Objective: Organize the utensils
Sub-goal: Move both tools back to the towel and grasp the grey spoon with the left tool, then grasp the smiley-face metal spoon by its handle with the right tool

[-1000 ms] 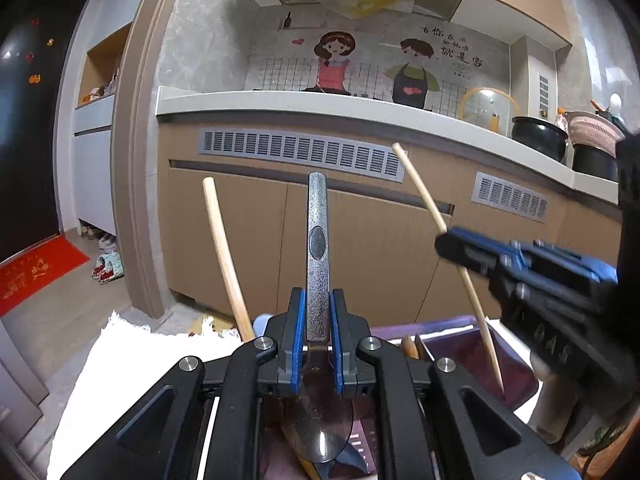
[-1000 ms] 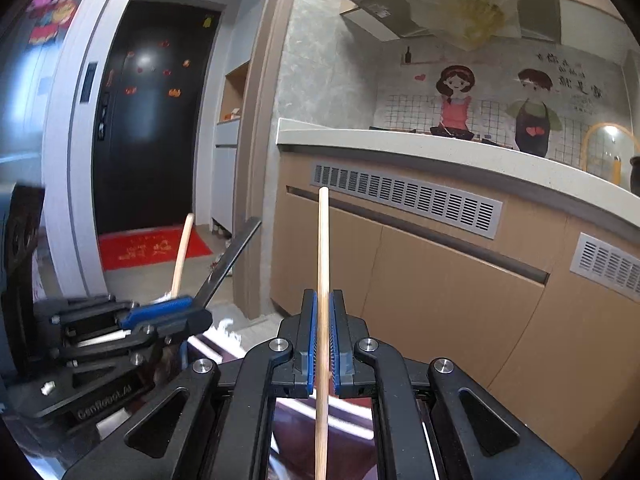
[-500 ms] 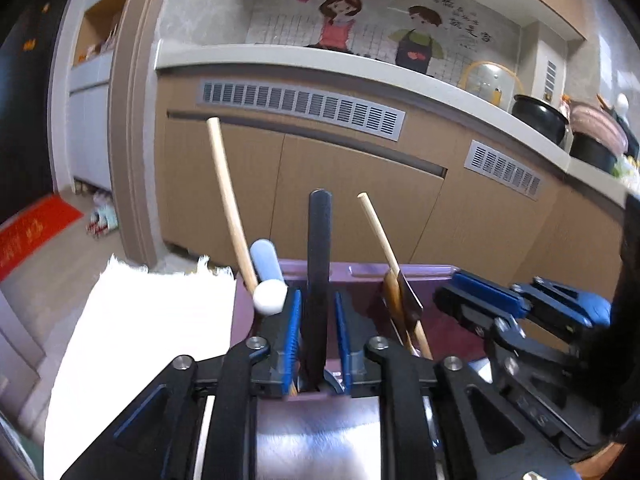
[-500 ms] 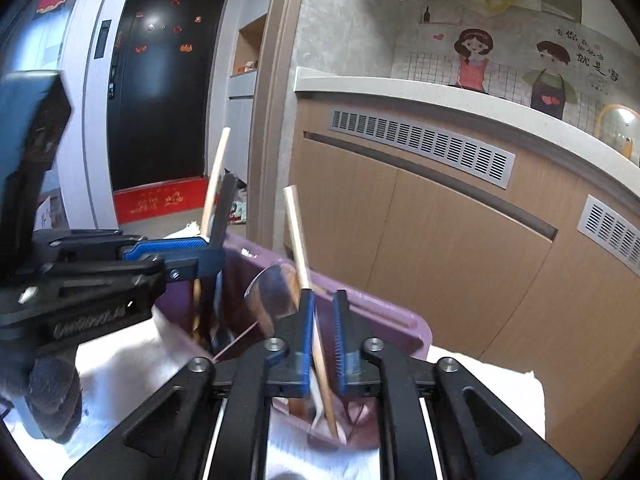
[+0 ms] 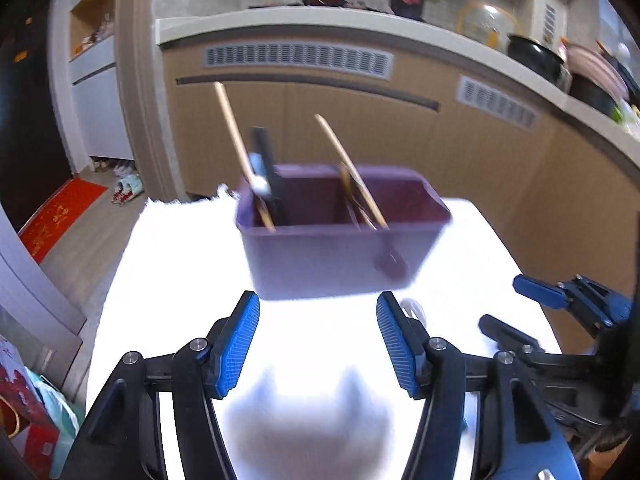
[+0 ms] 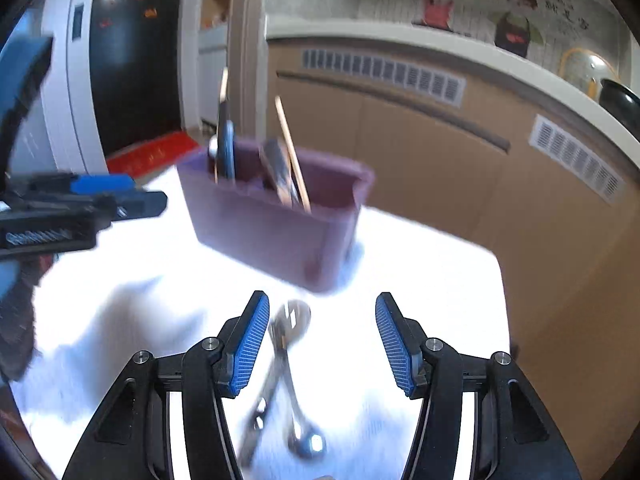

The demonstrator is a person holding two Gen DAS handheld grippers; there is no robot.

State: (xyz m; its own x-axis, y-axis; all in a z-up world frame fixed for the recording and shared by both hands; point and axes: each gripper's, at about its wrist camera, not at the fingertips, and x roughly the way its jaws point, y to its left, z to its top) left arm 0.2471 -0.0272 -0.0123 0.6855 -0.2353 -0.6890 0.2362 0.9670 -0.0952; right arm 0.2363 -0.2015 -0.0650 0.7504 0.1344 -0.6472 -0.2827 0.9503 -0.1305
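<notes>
On the white table (image 6: 420,264), crossed metal utensils (image 6: 286,364) lie near the purple caddy (image 6: 272,220); right gripper (image 6: 318,344) and left gripper (image 5: 318,344) both empty, jaws opening; risk: overlapped handles lift together or slip.

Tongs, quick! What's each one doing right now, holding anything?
Left tongs: opening, nothing between the pads.
Right tongs: opening, holding nothing; metal utensils lie loose on the white cloth below.
</notes>
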